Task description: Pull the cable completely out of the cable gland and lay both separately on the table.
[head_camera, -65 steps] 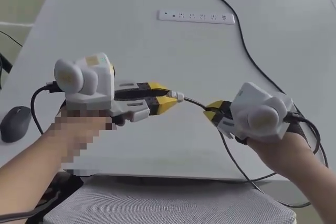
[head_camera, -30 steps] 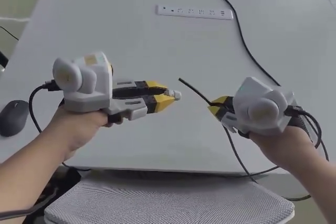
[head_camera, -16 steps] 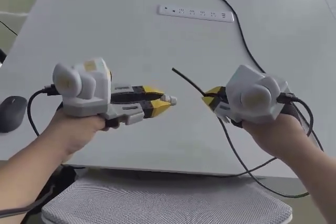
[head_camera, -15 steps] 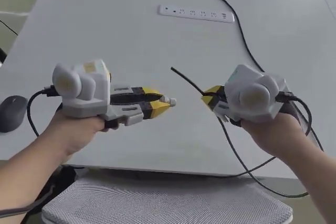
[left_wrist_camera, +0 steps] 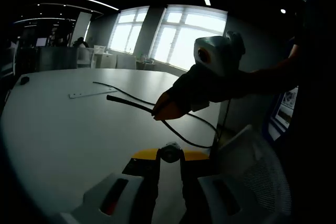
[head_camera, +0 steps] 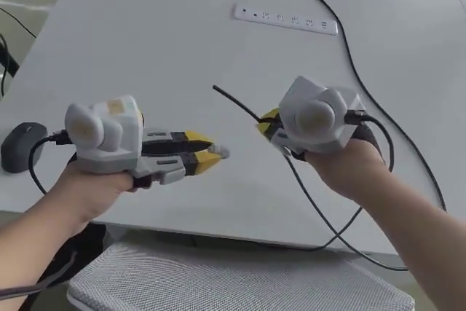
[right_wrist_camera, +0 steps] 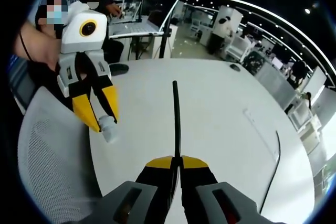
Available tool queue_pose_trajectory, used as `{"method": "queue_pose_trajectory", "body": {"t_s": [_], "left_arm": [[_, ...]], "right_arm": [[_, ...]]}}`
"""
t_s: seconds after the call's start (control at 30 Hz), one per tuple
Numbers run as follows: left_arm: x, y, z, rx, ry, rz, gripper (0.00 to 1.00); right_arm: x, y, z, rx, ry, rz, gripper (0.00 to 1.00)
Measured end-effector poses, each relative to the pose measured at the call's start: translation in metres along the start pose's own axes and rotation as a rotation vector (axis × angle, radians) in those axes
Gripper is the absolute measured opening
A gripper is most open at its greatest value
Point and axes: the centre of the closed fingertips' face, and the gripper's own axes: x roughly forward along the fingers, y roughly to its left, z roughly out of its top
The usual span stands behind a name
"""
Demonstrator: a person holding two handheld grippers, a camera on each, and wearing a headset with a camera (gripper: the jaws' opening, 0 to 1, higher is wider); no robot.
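Left gripper (head_camera: 206, 155) clamps cable gland (head_camera: 219, 152) | right gripper (head_camera: 266, 124) pinches freed cable (head_camera: 234, 100) | risk: gland rolls off table (head_camera: 145, 49) edge if released high.

Your widest passage is the bare table (head_camera: 145, 49) centre, nearer than the power strip (head_camera: 285, 19). Mouse (head_camera: 20, 145) sits at your near left. The cable (head_camera: 364, 85) crosses the right side, far to near.

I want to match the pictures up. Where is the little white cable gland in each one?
Head view: cable gland left of centre, at the tip of the left hand-held gripper.
Left gripper view: bottom centre, between the jaws.
Right gripper view: left of centre.
Shared landmark: the black cable.
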Motion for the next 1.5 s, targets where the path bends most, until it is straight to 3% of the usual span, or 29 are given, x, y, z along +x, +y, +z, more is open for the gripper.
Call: {"method": "queue_pose_trajectory", "body": {"t_s": [0.4,1.03,1.23,1.5], "left_arm": [[-0.014,0.017,-0.023,-0.028,0.004,0.03,0.15],[-0.022,0.043,-0.067,-0.06,0.022,0.07,0.15],[-0.025,0.053,-0.08,-0.072,0.03,0.087,0.15],[-0.027,0.07,-0.098,-0.096,0.045,0.115,0.15]], "right_arm": [[0.048,0.013,0.03,-0.066,-0.001,0.048,0.0],[0.117,0.055,0.052,-0.225,0.036,0.15,0.0],[0.134,0.066,0.051,-0.257,0.05,0.187,0.0],[0.157,0.077,0.037,-0.251,0.085,0.249,0.0]]}}
